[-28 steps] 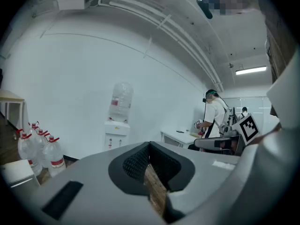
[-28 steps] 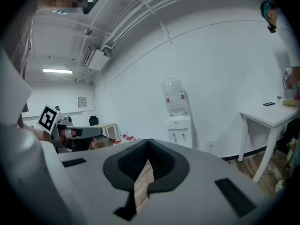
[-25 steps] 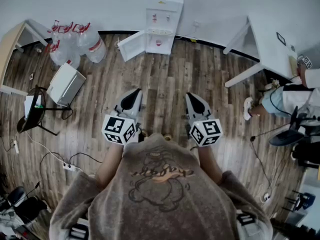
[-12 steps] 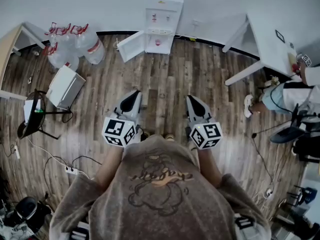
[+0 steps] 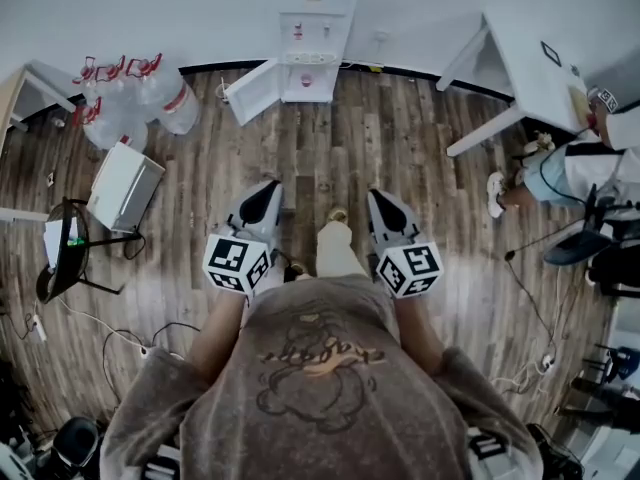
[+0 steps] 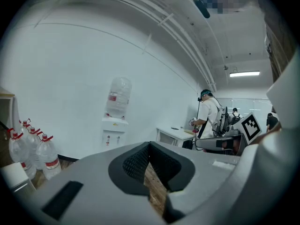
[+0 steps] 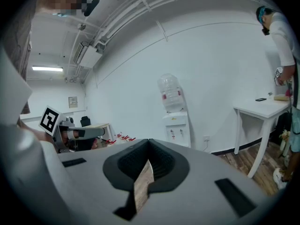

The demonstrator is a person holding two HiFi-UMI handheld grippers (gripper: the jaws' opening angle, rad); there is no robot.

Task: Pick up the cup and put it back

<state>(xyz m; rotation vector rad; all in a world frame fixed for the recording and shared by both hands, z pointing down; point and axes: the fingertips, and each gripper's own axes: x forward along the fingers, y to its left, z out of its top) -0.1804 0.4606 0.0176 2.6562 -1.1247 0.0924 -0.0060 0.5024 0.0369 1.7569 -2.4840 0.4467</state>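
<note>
Left hand-held gripper and right hand-held gripper closed, facing water dispenser

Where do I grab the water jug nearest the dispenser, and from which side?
Probably the red handle at its neck, coming down from above. The water jug stands upright with that handle on top, and the handle looks thin enough to clamp. Its round body looks too wide, and other jugs stand close beside it.

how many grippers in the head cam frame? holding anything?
2. The left gripper is left of the person's leg and the right gripper is right of it, both over the wood floor. Both are shut and empty.
</note>
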